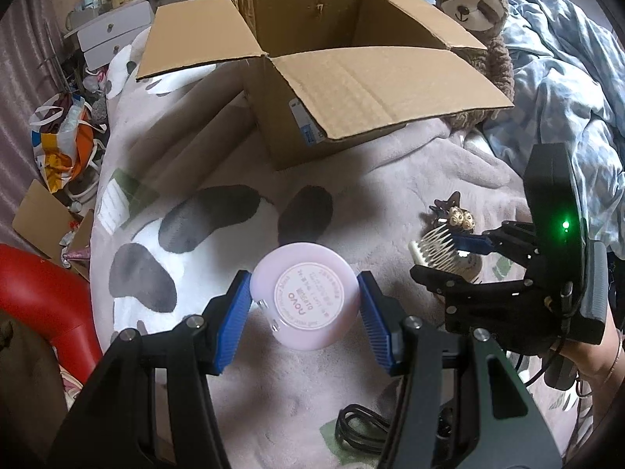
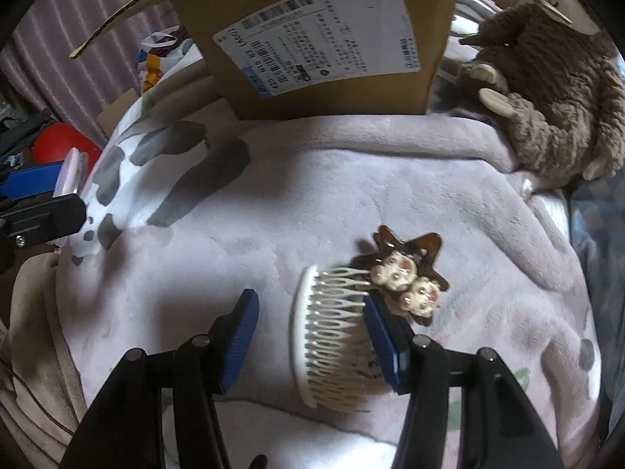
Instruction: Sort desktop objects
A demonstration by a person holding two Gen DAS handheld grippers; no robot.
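My left gripper [image 1: 304,312] is shut on a round pink compact [image 1: 304,295], label side up, held above the blanket. An open cardboard box [image 1: 312,51] stands beyond it. My right gripper [image 2: 310,336] is open around a white hair comb [image 2: 328,336] that lies on the blanket; its right pad touches the comb's teeth. A brown star hair clip with two small bear faces [image 2: 406,277] lies just past the comb. In the left wrist view the right gripper [image 1: 465,258] sits over the comb [image 1: 433,252] at the right. The box's labelled side [image 2: 324,35] faces the right wrist view.
A pink blanket with grey spots [image 1: 218,226] covers the bed. A brown sloth plush [image 2: 554,90] lies right of the box. A black cable [image 1: 359,430] lies near the front. A red object [image 1: 43,293] and a colourful bag [image 1: 62,144] are at the left.
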